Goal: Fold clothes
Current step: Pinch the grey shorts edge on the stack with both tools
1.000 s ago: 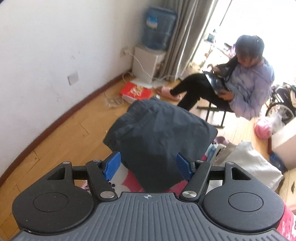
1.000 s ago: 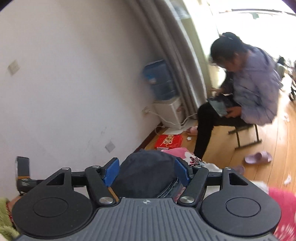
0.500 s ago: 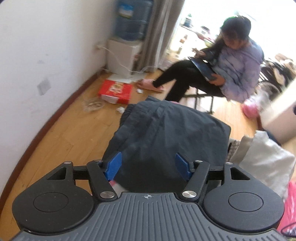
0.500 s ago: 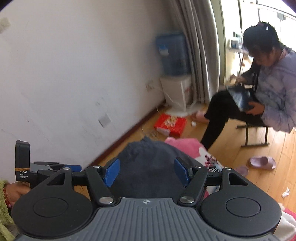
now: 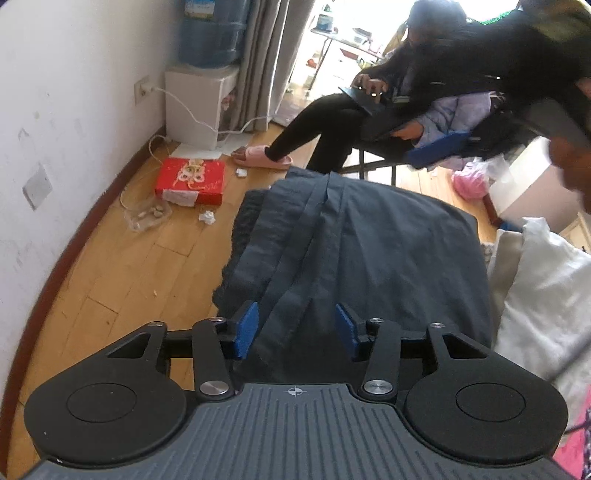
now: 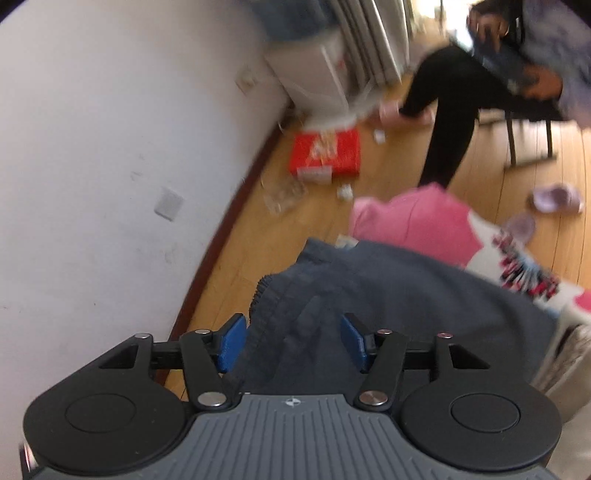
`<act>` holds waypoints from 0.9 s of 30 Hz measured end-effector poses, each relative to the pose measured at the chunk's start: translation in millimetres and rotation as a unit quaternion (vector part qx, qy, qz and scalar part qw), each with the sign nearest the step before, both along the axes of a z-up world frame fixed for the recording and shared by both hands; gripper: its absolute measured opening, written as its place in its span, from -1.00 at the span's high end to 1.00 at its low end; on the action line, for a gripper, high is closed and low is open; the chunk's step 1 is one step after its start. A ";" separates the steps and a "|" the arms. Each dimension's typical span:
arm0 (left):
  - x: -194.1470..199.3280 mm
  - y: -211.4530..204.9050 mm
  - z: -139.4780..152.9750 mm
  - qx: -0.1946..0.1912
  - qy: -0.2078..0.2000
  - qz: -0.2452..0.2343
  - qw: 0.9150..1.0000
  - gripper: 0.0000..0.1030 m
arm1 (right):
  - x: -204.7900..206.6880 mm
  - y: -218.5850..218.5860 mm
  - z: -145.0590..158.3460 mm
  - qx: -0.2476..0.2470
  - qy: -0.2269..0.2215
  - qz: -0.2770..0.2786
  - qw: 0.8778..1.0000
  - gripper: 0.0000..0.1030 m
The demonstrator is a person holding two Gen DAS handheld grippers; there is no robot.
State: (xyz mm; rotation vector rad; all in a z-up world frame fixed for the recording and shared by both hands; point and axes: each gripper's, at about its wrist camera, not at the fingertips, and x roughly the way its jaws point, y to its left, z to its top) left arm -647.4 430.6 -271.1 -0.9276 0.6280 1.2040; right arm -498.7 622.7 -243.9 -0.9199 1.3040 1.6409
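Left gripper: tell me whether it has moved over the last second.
Yes. Against the red box on the floor, the left gripper has swung and dipped toward it; the box now sits nearer and lower in view.

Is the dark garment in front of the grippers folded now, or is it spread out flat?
Folded, at least partly: the dark garment shows layered edges along its left side and a compact block shape. How many folds lie underneath, cannot tell.

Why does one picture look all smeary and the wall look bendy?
Right wrist view: motion blur smears the red box and the seated person. Left wrist view: sharper, but bright window glare. Both views: the fisheye lens bends the baseboard.
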 end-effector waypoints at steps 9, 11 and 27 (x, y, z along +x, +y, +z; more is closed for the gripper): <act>-9.8 6.9 -6.3 0.009 -0.003 0.018 1.000 0.36 | -35.0 17.3 -60.3 -0.072 -0.075 0.002 0.995 0.81; -9.6 9.1 -6.4 0.011 -0.003 0.018 1.000 0.33 | -35.2 14.7 -59.3 -0.069 -0.075 0.003 0.995 0.95; -18.0 25.4 -26.2 -0.014 -0.032 0.043 0.998 0.15 | -44.7 18.5 -55.2 -0.095 -0.029 0.010 0.995 0.75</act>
